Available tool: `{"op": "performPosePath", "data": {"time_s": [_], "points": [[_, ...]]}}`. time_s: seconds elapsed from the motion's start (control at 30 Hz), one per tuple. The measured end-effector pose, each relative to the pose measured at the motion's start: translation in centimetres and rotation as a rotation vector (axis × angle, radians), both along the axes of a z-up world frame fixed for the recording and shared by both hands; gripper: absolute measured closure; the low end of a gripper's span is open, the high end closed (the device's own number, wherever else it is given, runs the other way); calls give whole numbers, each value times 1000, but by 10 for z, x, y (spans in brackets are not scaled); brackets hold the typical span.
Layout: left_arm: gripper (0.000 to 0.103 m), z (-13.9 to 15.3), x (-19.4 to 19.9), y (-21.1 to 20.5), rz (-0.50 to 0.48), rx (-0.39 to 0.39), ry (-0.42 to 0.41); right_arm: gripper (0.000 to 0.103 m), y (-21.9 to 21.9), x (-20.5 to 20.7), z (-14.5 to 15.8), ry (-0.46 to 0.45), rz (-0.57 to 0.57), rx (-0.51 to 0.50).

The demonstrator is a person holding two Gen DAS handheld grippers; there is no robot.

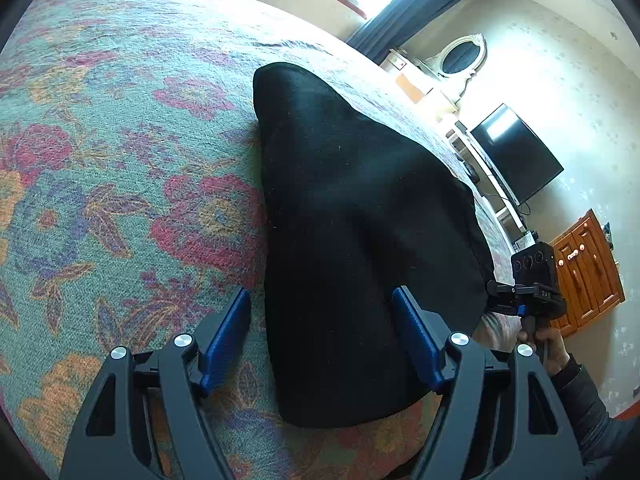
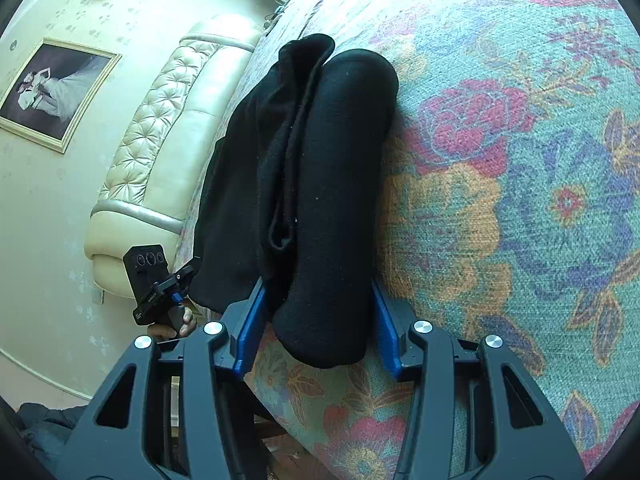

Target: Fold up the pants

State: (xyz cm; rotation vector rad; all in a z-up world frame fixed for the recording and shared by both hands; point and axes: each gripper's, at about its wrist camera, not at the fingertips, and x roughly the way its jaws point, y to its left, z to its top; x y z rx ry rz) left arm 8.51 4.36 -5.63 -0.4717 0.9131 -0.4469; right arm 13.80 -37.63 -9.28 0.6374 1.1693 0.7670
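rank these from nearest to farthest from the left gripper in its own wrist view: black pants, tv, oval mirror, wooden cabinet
1. black pants, lying on the floral bedspread, their near end between the open fingers of the left gripper.
2. wooden cabinet, off the bed's right side, behind the right gripper.
3. tv, farther along the right wall.
4. oval mirror, beyond the tv, by the curtain.

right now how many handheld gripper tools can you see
2. The left tool hangs open over the near end of the folded black fabric pants on the floral woven bedspread. The right tool hangs open at their opposite end. None seems hidden.
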Motion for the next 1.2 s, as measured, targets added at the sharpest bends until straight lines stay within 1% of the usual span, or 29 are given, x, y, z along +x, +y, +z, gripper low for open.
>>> {"op": "performPosePath", "data": {"time_s": [0.2,0.3,0.4,0.5,0.63,0.73,0.83,0.87,0.9,1.0,1.03,1.1,1.13,1.2], "points": [[20,0,2,-4,20,18,8,54,-17,-6,-1,8,-16,-8],[19,0,0,-3,37,25,18,54,-30,-12,-2,15,-29,-11],[19,2,-2,-2,58,30,34,50,-42,-21,-2,24,-51,-10],[19,5,-6,-2,82,54,38,49,-56,-30,-4,45,-90,-19],[18,8,-14,-1,116,85,48,39,-66,-41,-2,71,-162,-8],[18,10,-25,-1,143,111,57,36,-69,-52,1,87,-218,-43],[18,16,-39,-7,158,162,38,24,-69,-61,4,108,-296,-57],[18,19,-43,-11,159,190,23,20,-65,-64,6,106,-314,-78],[18,21,-48,-15,156,217,8,19,-62,-66,9,94,-326,-112],[18,29,-62,-30,155,285,-37,16,-37,-74,22,19,-348,-296],[18,30,-66,-36,157,297,-48,13,-27,-78,25,-12,-346,-364],[18,33,-73,-44,167,309,-58,13,-2,-86,31,-88,-344,-499],[18,35,-74,-48,177,313,-63,13,7,-91,33,-122,-345,-550],[18,39,-76,-54,216,336,-74,13,22,-101,34,-180,-345,-594]]}}
